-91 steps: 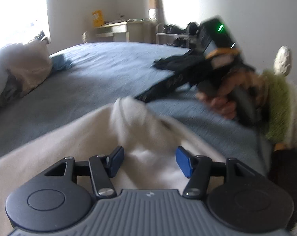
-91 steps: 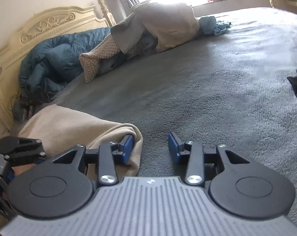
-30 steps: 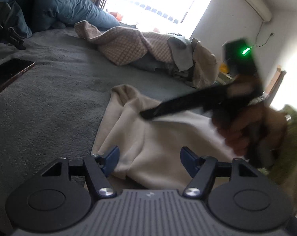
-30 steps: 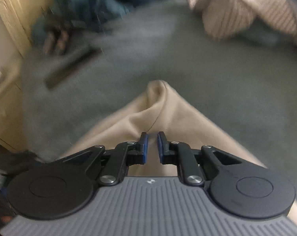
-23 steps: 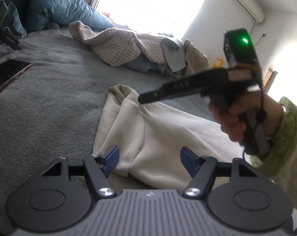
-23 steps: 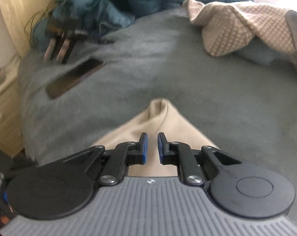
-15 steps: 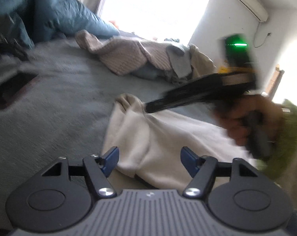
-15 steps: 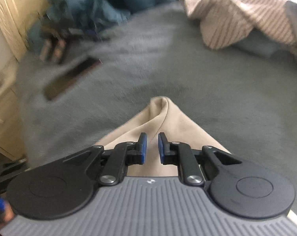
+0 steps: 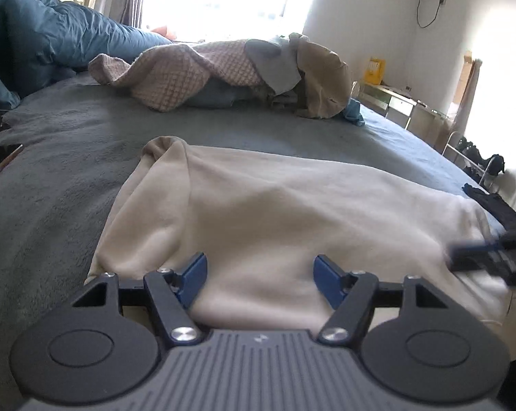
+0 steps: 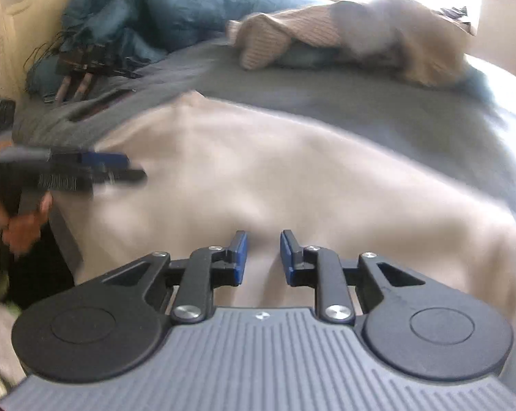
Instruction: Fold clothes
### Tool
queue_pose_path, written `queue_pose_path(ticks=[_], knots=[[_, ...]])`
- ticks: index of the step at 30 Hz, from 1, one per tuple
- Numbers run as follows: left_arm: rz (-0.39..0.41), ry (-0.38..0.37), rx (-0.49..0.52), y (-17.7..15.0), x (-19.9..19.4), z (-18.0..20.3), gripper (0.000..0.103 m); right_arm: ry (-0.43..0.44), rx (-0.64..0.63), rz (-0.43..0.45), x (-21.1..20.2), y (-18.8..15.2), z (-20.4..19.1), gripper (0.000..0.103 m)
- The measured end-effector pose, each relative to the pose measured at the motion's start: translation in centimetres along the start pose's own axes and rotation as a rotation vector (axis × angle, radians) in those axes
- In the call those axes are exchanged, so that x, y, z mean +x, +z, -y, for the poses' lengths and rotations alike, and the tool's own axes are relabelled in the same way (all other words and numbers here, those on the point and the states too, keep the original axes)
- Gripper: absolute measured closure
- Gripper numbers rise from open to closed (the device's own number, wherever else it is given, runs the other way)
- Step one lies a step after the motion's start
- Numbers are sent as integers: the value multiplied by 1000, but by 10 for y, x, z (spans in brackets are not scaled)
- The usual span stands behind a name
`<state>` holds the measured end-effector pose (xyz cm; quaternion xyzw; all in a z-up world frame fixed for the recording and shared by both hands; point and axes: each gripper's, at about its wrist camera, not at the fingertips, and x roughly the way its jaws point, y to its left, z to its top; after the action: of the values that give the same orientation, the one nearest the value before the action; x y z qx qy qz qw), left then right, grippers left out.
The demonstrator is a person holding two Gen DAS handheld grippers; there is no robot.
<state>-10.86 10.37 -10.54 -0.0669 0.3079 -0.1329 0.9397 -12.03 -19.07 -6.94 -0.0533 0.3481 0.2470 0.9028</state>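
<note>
The left wrist view sits low over the near edge of the cream garment point(image 9: 292, 212), looking along its own fingers across the grey bed point(image 9: 52, 157) toward the bright window and the heap of clothes point(image 9: 223, 72). The right wrist view looks from farther right, angled down over the same garment toward the blue duvet point(image 10: 162, 10) at the headboard. Both share garment, heap and duvet, and each catches the other gripper at its edge.
</note>
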Motion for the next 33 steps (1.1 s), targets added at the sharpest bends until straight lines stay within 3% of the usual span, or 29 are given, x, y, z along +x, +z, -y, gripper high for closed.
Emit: queue_pose_path(ticks=[5, 9, 14, 18, 21, 24, 28, 33], knots=[[-6, 3, 19, -1, -2, 1, 31, -114, 106, 29, -51, -62, 40, 83], [-1, 13, 26, -2, -5, 5, 29, -113, 194, 53, -70, -72, 50, 83], [43, 27, -16, -6, -25, 5, 24, -78, 186, 116, -70, -37, 35, 78], [91, 66, -7, -14, -48, 0, 21, 74, 160, 190, -51, 1, 9, 69], [102, 110, -48, -19, -60, -11, 20, 208, 160, 170, -19, 28, -17, 62], [110, 156, -154, -25, -66, -33, 20, 295, 135, 131, 14, 51, -47, 58], [83, 93, -306, -31, -64, -68, 21, 348, 86, 87, 51, 76, -84, 55], [92, -48, -391, -33, -64, -92, 27, 352, 115, 27, 82, 93, -101, 54]])
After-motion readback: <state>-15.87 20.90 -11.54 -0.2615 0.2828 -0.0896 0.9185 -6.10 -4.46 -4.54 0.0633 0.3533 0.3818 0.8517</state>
